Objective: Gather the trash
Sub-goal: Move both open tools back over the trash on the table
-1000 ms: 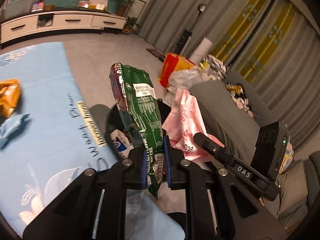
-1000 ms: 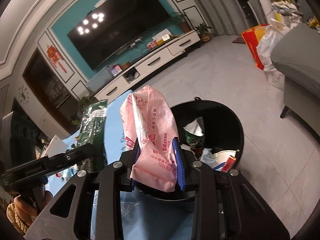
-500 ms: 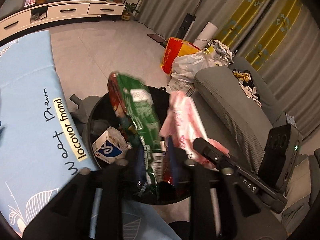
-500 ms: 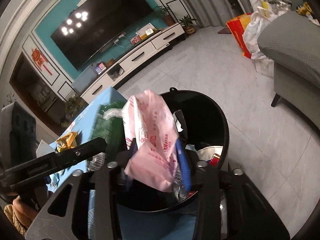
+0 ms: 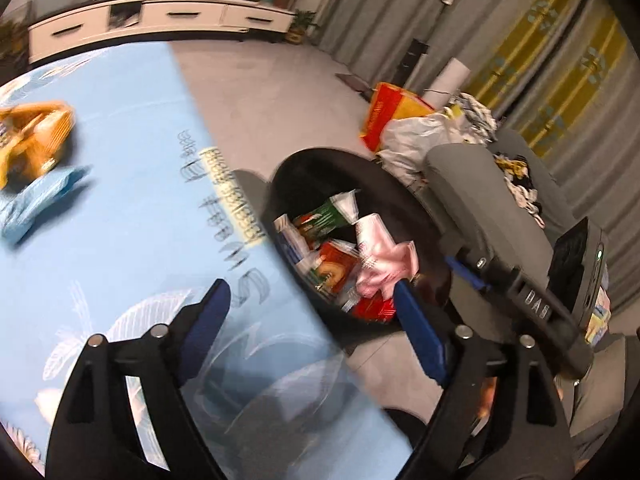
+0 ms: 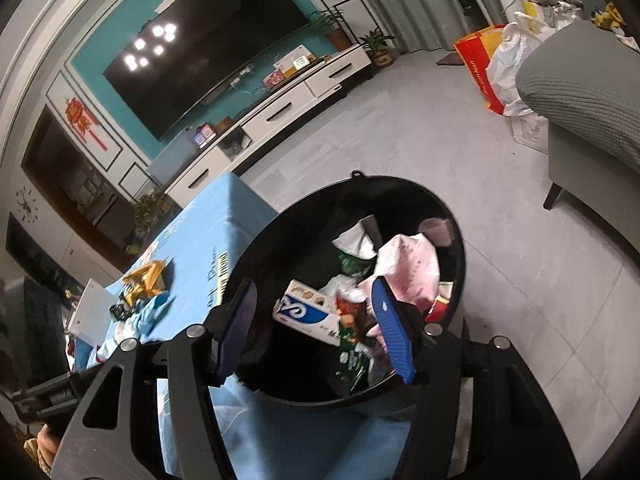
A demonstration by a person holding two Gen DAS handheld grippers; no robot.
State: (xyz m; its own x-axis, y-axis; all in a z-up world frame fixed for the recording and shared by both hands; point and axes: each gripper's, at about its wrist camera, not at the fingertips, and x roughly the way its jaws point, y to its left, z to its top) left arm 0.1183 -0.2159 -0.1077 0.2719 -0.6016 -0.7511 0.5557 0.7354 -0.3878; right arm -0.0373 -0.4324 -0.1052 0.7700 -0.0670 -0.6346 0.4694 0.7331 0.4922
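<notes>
- Right wrist view: the black trash bin (image 6: 362, 188) stands on the floor just beside the counter (image 6: 200, 240), and it already holds a crumpled pink plastic bag (image 6: 412, 268), a green snack bag (image 6: 352, 264), a white and blue carton (image 6: 308, 312) and red packaging (image 6: 438, 308) lying loose on one another.
- The right gripper (image 6: 316, 328) hangs above the bin mouth with its blue fingers (image 6: 394, 332) spread wide and nothing between them.
- Left wrist view: the left gripper (image 5: 312, 328) sits over the counter edge beside the bin, its fingers (image 5: 208, 316) likewise wide apart and empty; this view is blurred, so fine detail is lost.
- By my judgement the task is partly done: the pink bag and green snack bag rest inside the bin, not in either gripper.
- Left to collect on the blue tablecloth (image 5: 120, 220): an orange wrapper (image 5: 36, 136) crumpled and glossy, with a light blue crumpled wrapper (image 5: 40, 196) just beside it. The right wrist view shows more small scraps (image 6: 120, 312) near them, too small to name.
- Both look light and soft, so a pinch at a raised fold should lift them.
</notes>
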